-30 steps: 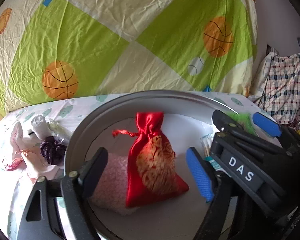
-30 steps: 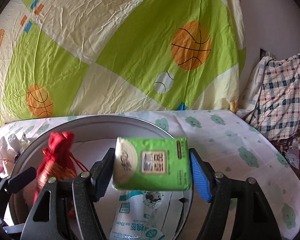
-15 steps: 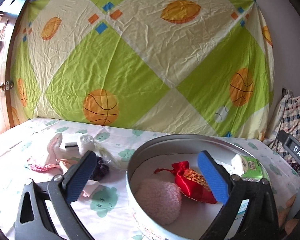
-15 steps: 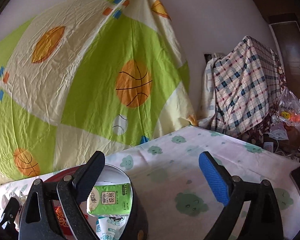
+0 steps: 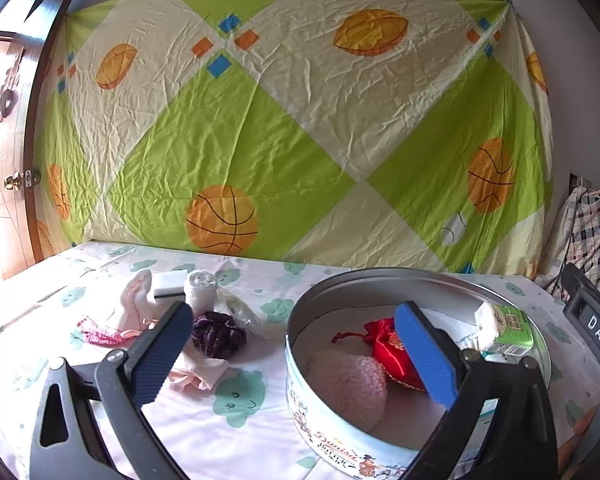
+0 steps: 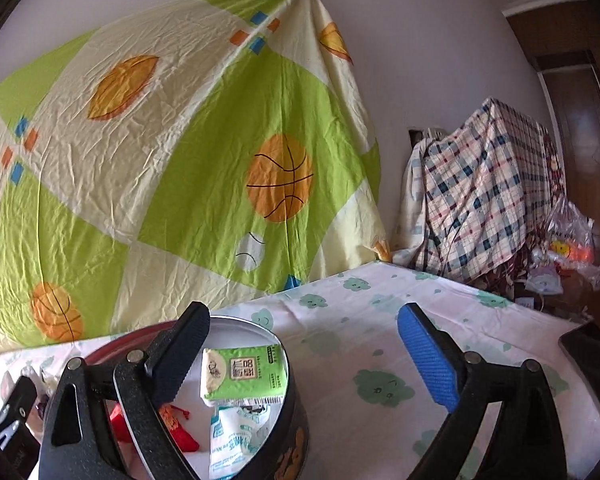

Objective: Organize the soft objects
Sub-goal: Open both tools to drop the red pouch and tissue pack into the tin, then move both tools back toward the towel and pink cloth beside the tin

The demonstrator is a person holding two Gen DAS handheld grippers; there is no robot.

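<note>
- Two grippers are hanging wide apart in your hands over a cloud-print sheet [image 5: 240,392], nothing between their pads; both have just been opening.
- You are holding the left gripper [image 5: 296,354] low before a round tin [image 5: 332,432], one pad standing in front of the tin's inside, the other over the sheet.
- Lying inside the tin are a pink fluffy pouch [image 5: 348,384], a red satin bag [image 5: 388,350] touching it, and a green tissue pack [image 6: 244,370] leaning against the far wall.
- You are aiming the right gripper [image 6: 304,352] past the tin's right side, its dark pad over the rim, its blue pad over bare sheet.
- Waiting on the sheet left of the tin are a purple scrunchie [image 5: 218,334], pink socks [image 5: 134,308] and a white roll [image 5: 200,292], clustered together.
</note>
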